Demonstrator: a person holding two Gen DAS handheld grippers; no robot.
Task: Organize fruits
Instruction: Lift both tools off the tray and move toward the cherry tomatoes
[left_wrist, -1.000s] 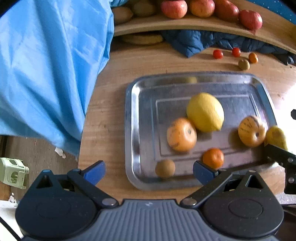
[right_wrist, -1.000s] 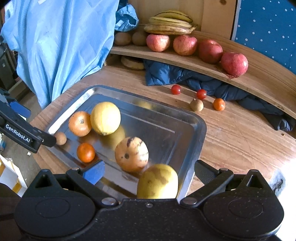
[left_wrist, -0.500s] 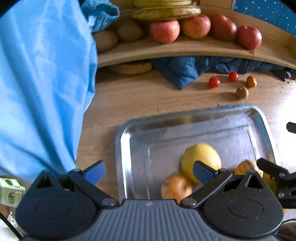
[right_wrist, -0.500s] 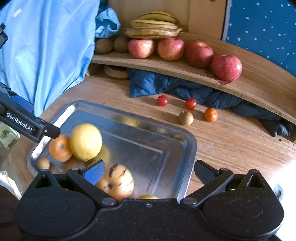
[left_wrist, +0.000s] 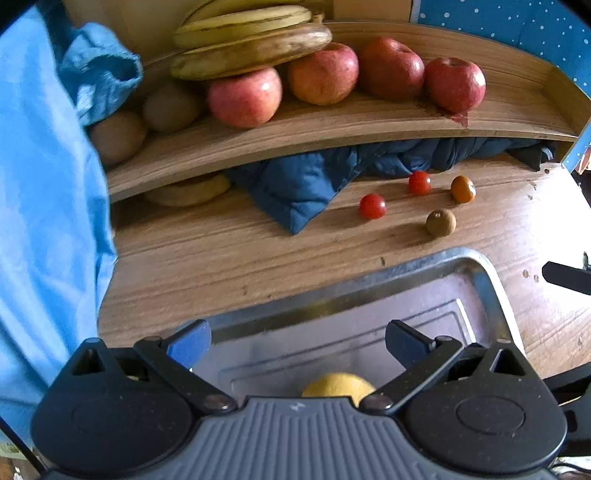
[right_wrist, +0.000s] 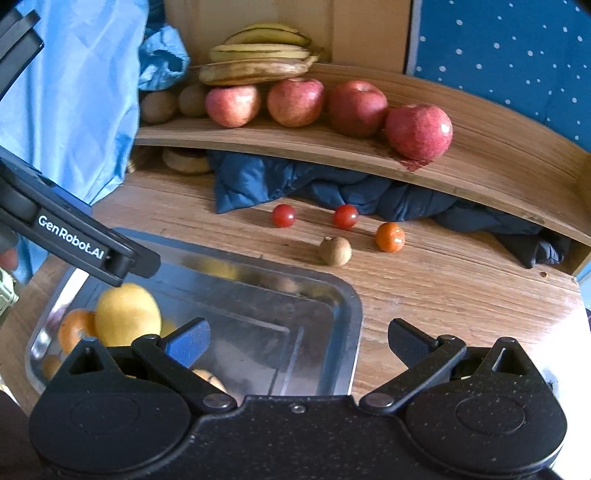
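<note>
Left wrist view: left gripper (left_wrist: 297, 338) spread wide, empty, above the metal tray (left_wrist: 491, 291); 1 lemon (left_wrist: 338, 384) below. 4 apples (left_wrist: 319, 74) line the wooden shelf (left_wrist: 295, 129); 2 cherry tomatoes (left_wrist: 372, 206) lie on the tabletop (left_wrist: 221, 254).

Right wrist view: right gripper (right_wrist: 299, 338) spread wide, empty, over the tray's right edge; 3 bananas (right_wrist: 258, 59) top the shelf.

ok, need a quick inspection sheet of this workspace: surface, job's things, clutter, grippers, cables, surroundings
Surface: wooden table, metal tray on it.
Job's things: lemon and orange fruit in the tray; two cherry tomatoes, a small orange fruit and a small brown fruit loose on the table; four apples and bananas on the wooden shelf.
Clutter: dark blue padded cloth under the shelf.
Grippers: left hand-held gripper and right hand-held gripper both open, holding nothing.
Cables: nothing seen.
Surroundings: light blue sheet on the left, blue dotted panel behind.
</note>
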